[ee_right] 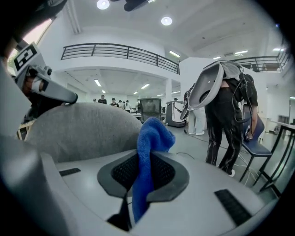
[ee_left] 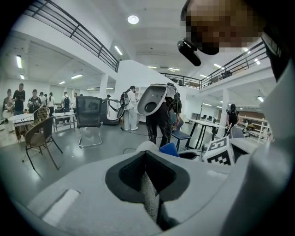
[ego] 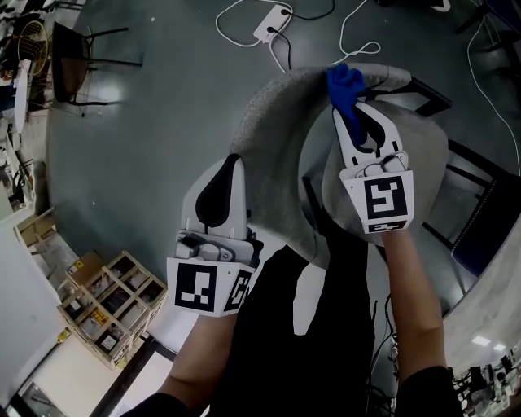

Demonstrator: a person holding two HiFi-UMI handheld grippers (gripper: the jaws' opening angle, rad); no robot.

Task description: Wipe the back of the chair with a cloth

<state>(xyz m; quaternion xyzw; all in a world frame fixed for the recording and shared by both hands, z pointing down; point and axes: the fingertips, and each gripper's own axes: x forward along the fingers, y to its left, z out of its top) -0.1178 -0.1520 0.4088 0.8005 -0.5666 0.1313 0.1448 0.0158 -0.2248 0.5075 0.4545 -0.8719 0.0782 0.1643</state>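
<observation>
The jaws of the right gripper (ego: 352, 114) are closed tightly on the blue cloth (ee_right: 150, 152). A pinched fold goes down between the two pads, and a loose bunch stands up above the tips. In the head view the cloth sits at about 1 o'clock, right at the top rim of the grey chair back (ego: 269, 122). I cannot tell whether it presses on the fabric there. In the right gripper view the rounded chair back fills the side from 9 to 10 o'clock, just beside the cloth.

The jaws of the left gripper (ego: 232, 163) are also nearly together. They hold a narrow strip of the same grey fabric – an edge of the chair back – which shows between the pads in the left gripper view. In the head view this gripper is at about 8 o'clock from the cloth, on the outer curve of the back, well apart from the right one.

Around them is a grey floor (ego: 163, 122). A white power strip (ego: 271, 22) with white cables lies at 12 o'clock, wooden crates (ego: 114, 305) stand at 8 o'clock and a black chair (ego: 69, 57) stands at 10 o'clock. Both gripper views show people (ee_left: 159, 120) standing in a bright hall.
</observation>
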